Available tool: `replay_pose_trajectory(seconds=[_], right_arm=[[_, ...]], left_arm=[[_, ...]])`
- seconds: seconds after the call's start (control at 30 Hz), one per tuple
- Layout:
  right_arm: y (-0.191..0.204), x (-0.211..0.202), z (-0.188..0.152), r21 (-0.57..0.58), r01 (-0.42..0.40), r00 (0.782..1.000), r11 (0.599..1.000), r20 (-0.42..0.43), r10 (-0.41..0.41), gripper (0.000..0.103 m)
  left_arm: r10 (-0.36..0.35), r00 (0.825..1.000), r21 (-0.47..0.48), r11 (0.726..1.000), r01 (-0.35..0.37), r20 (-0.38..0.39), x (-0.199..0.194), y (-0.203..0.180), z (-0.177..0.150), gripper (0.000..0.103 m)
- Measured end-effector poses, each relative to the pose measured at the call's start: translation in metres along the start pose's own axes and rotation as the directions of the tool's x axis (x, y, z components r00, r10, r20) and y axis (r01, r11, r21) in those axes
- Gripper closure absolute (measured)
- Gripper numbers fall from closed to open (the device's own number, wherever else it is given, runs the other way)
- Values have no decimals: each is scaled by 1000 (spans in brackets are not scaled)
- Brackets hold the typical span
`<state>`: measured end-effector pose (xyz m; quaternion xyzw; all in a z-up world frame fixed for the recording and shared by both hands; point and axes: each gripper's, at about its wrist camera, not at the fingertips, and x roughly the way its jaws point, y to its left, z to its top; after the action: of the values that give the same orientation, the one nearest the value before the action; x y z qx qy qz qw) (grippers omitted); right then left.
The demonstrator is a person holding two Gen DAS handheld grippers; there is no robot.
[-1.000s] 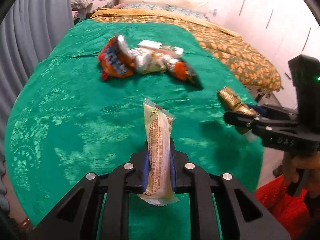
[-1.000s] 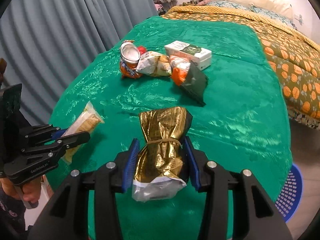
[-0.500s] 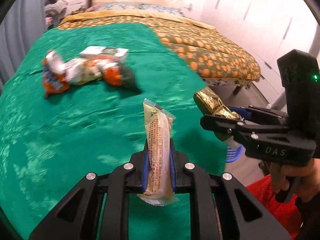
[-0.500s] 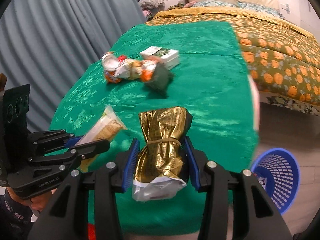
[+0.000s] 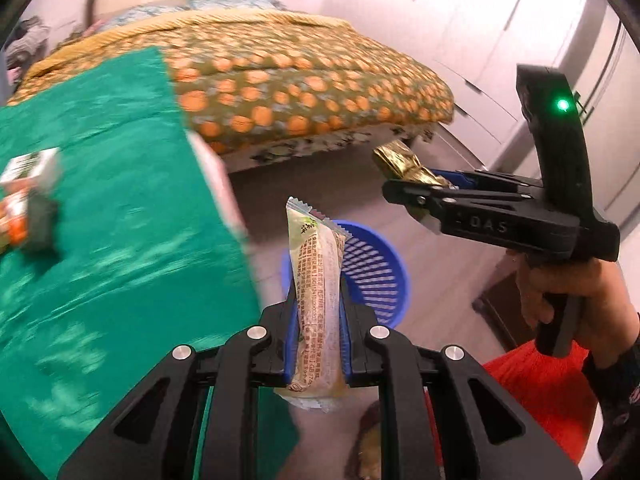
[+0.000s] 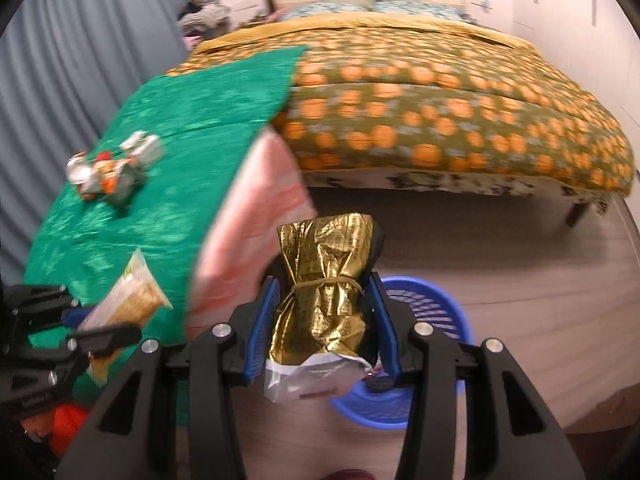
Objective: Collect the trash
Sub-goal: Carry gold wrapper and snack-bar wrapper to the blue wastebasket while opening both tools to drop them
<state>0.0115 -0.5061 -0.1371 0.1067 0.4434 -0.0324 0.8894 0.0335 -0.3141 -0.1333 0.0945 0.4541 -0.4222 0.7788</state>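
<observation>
My left gripper (image 5: 318, 320) clamped on snack bar wrapper (image 5: 318, 300); my right gripper (image 6: 324, 320) clamped on gold foil bag (image 6: 324, 288). Blue basket (image 6: 424, 312) on floor just ahead, below both. Let go too soon, trash could miss basket, land on floor

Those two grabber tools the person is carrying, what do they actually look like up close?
Both are black plastic. The left gripper has angular arms with cut-out openings, round silver bolts and blue pads lining its fingers. The right gripper is built the same way; from the side it shows a pistol-style handle, raised lettering and a small glowing green light. The hand holding it is bare, with a dark sleeve at the wrist.
</observation>
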Motion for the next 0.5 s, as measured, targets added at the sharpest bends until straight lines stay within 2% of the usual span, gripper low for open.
replay_pose_trajectory(seconds=[0.23, 0.5], right_arm=[[-66, 31, -31, 133, 17, 999, 991, -40, -12, 59], [-111, 44, -39, 226, 1, 999, 974, -38, 8, 59]], left_arm=[[-14, 998, 23, 1000, 15, -69, 83, -41, 19, 87], [-19, 990, -25, 1000, 16, -142, 165, -41, 23, 87]])
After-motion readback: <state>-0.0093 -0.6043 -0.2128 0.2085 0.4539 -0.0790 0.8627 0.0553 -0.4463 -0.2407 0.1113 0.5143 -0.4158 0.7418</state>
